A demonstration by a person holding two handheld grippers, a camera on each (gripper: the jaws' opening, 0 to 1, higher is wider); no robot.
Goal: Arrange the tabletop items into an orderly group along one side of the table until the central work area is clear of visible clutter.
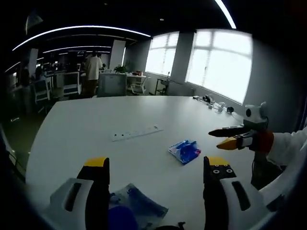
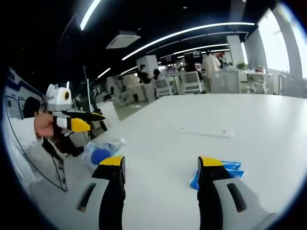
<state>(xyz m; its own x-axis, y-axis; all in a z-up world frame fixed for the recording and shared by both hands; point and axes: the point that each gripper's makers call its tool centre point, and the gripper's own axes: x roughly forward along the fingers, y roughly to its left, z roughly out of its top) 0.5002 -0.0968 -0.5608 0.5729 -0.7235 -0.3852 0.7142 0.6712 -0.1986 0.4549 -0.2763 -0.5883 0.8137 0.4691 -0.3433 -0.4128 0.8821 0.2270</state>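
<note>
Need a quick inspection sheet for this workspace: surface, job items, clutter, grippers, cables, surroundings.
Surface: large white table, mostly bare.
Job's things: blue crinkled plastic packet mid-table; clear plastic bag with a blue round object inside at the near edge; long white strip, possibly a power strip, farther back.
Clutter: small dark items at the far edge by the windows, too small to identify.
Grippers: left gripper open, empty; right gripper open, empty.
Cables: nothing seen.
Surroundings: open office, desks and chairs, a standing person, bright windows.
</note>
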